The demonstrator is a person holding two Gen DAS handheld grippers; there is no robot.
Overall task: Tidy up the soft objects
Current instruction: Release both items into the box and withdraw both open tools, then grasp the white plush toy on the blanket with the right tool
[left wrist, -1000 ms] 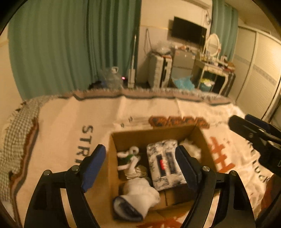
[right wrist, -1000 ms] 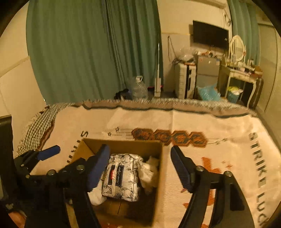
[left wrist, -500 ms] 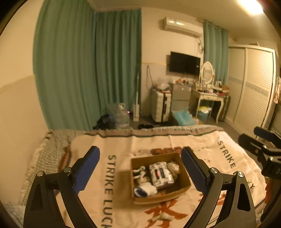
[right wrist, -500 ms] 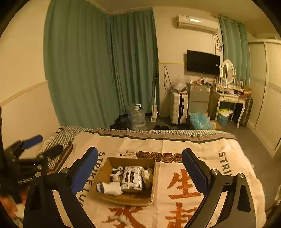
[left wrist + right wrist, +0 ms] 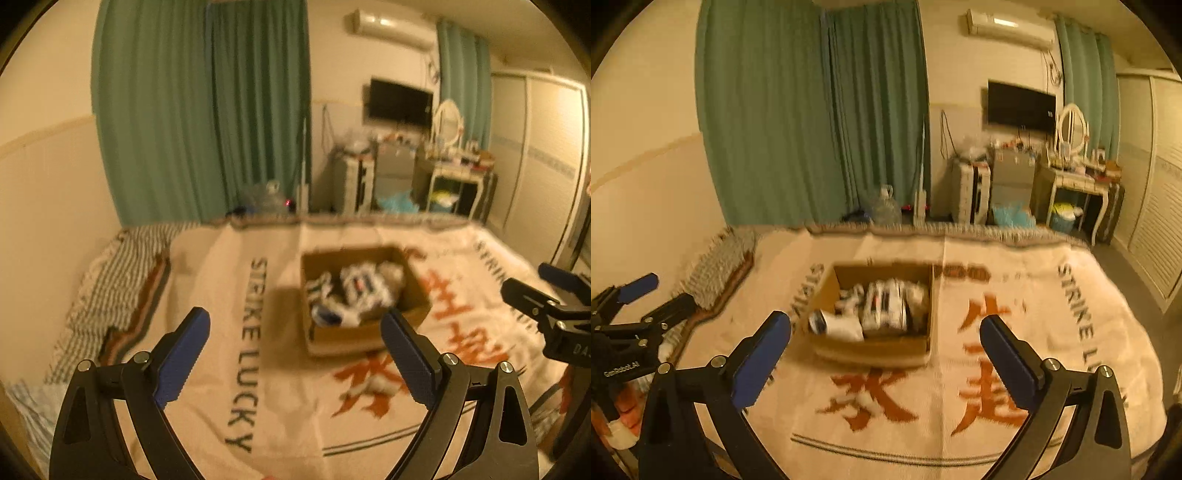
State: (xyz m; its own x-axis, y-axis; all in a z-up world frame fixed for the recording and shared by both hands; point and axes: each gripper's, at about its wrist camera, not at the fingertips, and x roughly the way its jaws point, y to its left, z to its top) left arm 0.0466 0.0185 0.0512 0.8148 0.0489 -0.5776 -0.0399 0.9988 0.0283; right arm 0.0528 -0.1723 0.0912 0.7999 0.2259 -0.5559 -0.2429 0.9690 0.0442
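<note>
Brown cardboard is what we steer by: the open box (image 5: 875, 314) sits on the cream printed blanket (image 5: 1052, 332) in the middle of the bed, and the soft things lie inside it. Both of our grippers are released, fingers spread wide and holding nothing. The left gripper (image 5: 295, 354) has the box ahead and a little to the right of its fingers; the right gripper (image 5: 886, 354) has it ahead and almost centred in its gap, so we judge the right one better lined up, though both are well apart from the box. The box's long axis appears to run near to far. Inside, a patterned tissue pack (image 5: 886, 304) lies along that same axis in the middle. A white rolled sock (image 5: 836, 325) lies at the near left, its long axis across the box and its dark cuff pointing left. A paler soft item at the far right is too blurred to name.
</note>
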